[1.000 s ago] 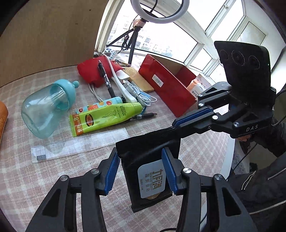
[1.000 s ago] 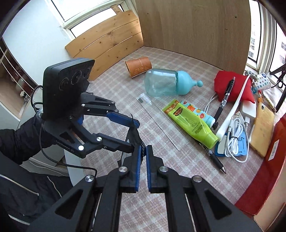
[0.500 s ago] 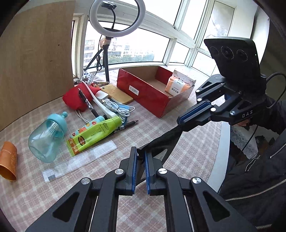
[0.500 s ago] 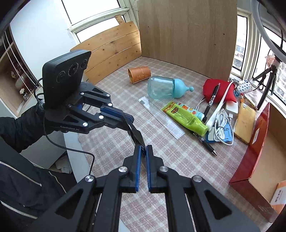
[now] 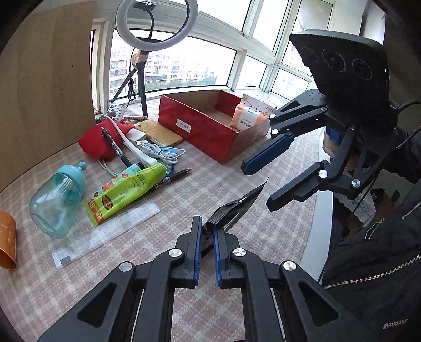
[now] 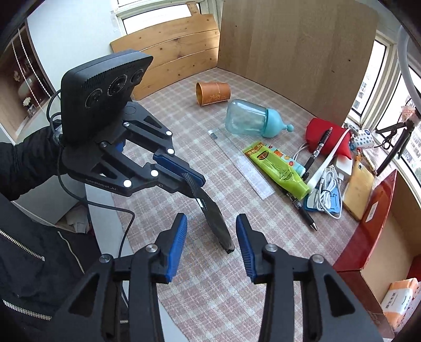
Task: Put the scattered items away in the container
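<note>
A black foil pouch [image 5: 236,207] hangs above the checked tablecloth, and my left gripper [image 5: 208,231] is shut on its ribbed end. In the right wrist view the left gripper [image 6: 190,181] pinches the pouch [image 6: 218,223] from the left. My right gripper [image 6: 211,219] has its jaws opening; the pouch's lower end hangs between the blue pads without touching them. The right gripper [image 5: 257,187] also shows in the left wrist view, jaws apart around the pouch's tip. The red box [image 5: 200,126] stands beyond, holding an orange-white pack [image 5: 247,118].
Scattered on the cloth are a blue bottle [image 5: 58,200], a green tube [image 5: 126,192], a clear ruler [image 5: 110,231], an orange cup [image 5: 6,239], pens, white cables [image 5: 160,152], a red pouch [image 5: 97,144] and a gold phone [image 5: 160,132]. A ring light [image 5: 155,23] stands by the window. The table edge runs at the right.
My left gripper closed on the pouch a second ago. My right gripper, shut on it until half a second ago, has now parted its jaws and let go. Both views have shifted toward the red box.
</note>
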A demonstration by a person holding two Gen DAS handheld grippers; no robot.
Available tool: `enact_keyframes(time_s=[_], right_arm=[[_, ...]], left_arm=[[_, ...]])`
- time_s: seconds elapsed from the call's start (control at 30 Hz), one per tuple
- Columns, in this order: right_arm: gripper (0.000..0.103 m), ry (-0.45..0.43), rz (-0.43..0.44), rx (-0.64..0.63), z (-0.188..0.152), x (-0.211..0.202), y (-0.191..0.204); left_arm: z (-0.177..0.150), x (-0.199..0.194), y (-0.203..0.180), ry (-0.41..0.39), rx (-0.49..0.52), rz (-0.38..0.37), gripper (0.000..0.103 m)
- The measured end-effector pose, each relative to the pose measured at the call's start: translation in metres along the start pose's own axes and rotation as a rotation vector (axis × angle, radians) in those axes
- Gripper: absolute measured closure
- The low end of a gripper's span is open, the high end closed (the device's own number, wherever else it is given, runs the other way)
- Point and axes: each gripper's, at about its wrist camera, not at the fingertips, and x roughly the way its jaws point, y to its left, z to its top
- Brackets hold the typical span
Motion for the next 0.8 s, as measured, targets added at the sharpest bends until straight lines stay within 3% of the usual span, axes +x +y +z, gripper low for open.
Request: enact_keyframes(time_s=[0.1, 0.13, 0.17, 0.4, 0.5, 0.67, 0.8], right_arm=[[0.073, 0.035, -0.008, -0.002, 0.002, 0.010, 0.000], [0.086, 0.042, -0.015, 0.007, 0.002, 0.013, -0.001], [0.093, 0.049, -0.022, 0.017, 0.002, 0.016, -0.003], [0.096, 0.006, -0.030, 0.114, -0.003, 0.007, -0.013], [0.101, -0.029, -0.034, 0.191, -0.006, -0.007, -0.025], [0.102, -0.116, -0.020, 0.349, -0.018, -0.038, -0.056], [0.102, -0.137, -0.020, 0.442, -0.034, -0.043, -0.074]], left_arm=[[0.001, 0.000, 0.000, -0.004, 0.001, -0.002, 0.096], [0.001, 0.001, 0.000, -0.002, 0.000, -0.002, 0.096], [0.001, 0.002, 0.000, 0.000, -0.003, 0.001, 0.096], [0.011, 0.001, -0.001, -0.012, -0.034, 0.016, 0.093], [0.019, -0.003, -0.003, -0.023, -0.039, 0.025, 0.094], [0.034, -0.003, -0.006, -0.031, -0.033, 0.035, 0.094], [0.036, 0.009, -0.007, -0.010, -0.037, 0.037, 0.095]])
